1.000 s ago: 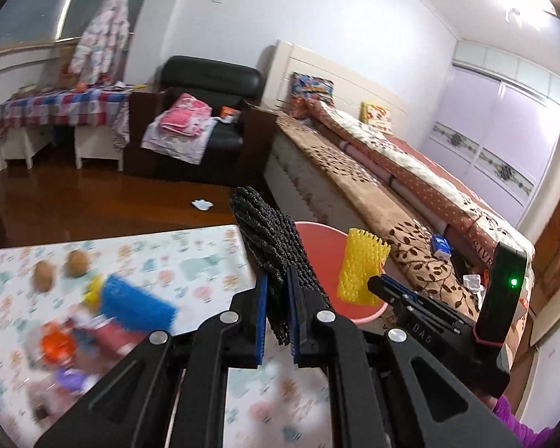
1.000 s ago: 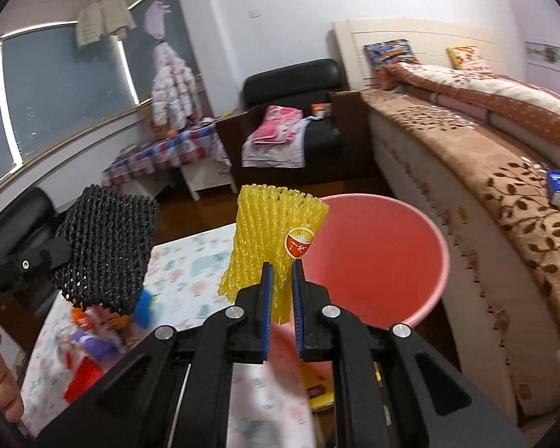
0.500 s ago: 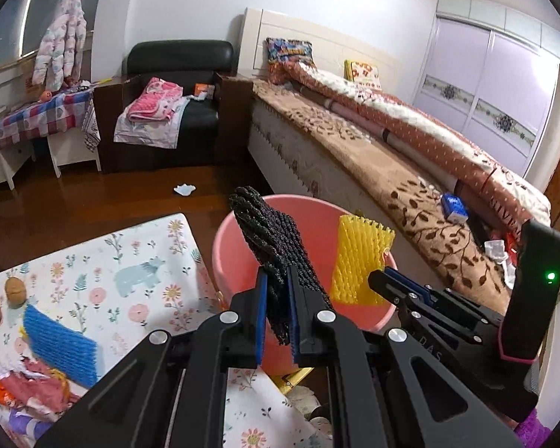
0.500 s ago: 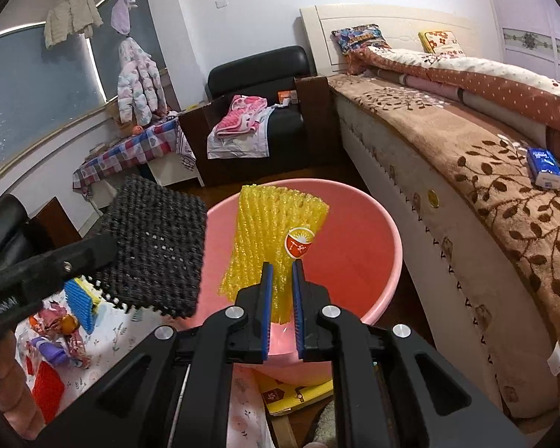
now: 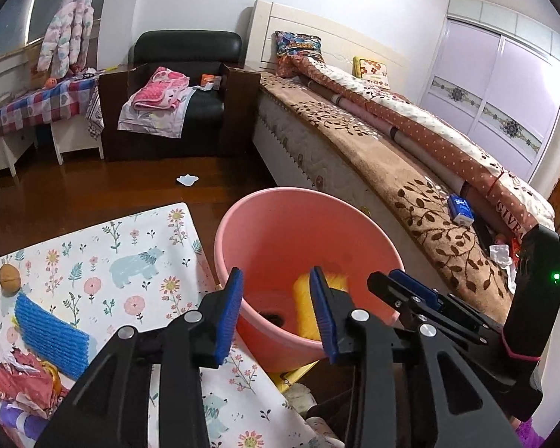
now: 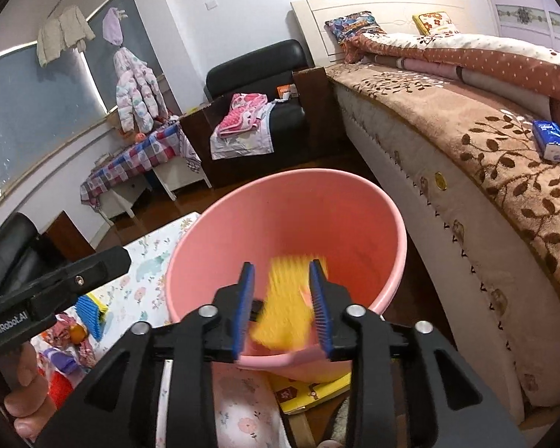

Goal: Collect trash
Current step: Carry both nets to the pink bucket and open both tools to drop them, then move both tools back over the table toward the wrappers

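Blue rubber pads on both tools are parted now. A second ago each pair was clamped on a foam net; both nets are released.

Left gripper [image 5: 276, 308]: jaws opening, at a middling gap, nothing between them. The black foam mesh sleeve it held is gone from the pads; a dark patch [image 5: 270, 315] at the bottom of the round pink plastic bucket [image 5: 280, 220] is probably that sleeve, but too little shows to be sure.

Right gripper [image 6: 282, 308]: jaws opening, similar gap. The yellow foam fruit net [image 6: 283, 310] is seen between the pads, motion-blurred, so apparently dropping free rather than pinched. The left view shows it already inside the bucket, low against the near wall.

Both tools hang over the bucket's near rim, tilted down into it.

My read: two pieces of trash done. Still on the floral-print tablecloth [image 5: 145, 239]: a blue ribbed foam net [image 5: 50, 330], red and purple crumpled wrappers [image 5: 15, 384] at the left edge, two brown walnuts [image 5: 9, 277]. Next is likely back to the table for the blue net.
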The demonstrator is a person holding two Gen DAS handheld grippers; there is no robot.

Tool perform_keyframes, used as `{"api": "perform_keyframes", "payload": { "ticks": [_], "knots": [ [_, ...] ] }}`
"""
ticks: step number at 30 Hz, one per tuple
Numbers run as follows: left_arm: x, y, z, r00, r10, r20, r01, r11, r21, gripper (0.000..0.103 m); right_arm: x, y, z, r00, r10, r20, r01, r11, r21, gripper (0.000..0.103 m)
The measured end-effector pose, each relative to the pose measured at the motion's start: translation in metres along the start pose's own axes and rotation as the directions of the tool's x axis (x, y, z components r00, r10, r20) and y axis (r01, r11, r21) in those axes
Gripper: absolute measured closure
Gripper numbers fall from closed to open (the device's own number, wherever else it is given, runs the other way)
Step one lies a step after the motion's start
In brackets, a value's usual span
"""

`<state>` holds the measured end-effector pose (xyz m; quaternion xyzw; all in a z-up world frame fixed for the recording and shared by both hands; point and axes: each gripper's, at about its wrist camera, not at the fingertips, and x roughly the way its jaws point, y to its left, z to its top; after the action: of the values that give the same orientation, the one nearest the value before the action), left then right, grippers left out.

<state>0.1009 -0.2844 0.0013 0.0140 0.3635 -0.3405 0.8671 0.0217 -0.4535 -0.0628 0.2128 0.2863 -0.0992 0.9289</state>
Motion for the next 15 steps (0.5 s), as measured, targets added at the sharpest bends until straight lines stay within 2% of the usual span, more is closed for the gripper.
{"api": "perform_keyframes", "payload": {
  "ticks": [7, 15],
  "knots": [
    [-0.018, 0.006, -0.001, 1.000, -0.007, 0.017, 0.008, 0.999, -0.034, 0.061, -0.011, 0.011, -0.003, 1.000, 0.015, 0.008, -0.015, 1.000, -0.019, 0.069],
    [-0.051, 0.008, -0.009, 0.999, -0.016, 0.051, 0.018, 0.999, -0.042, 0.057, -0.033, 0.038, -0.011, 0.997, 0.073, 0.016, -0.072, 0.996, -0.056, 0.069]
  ]
}}
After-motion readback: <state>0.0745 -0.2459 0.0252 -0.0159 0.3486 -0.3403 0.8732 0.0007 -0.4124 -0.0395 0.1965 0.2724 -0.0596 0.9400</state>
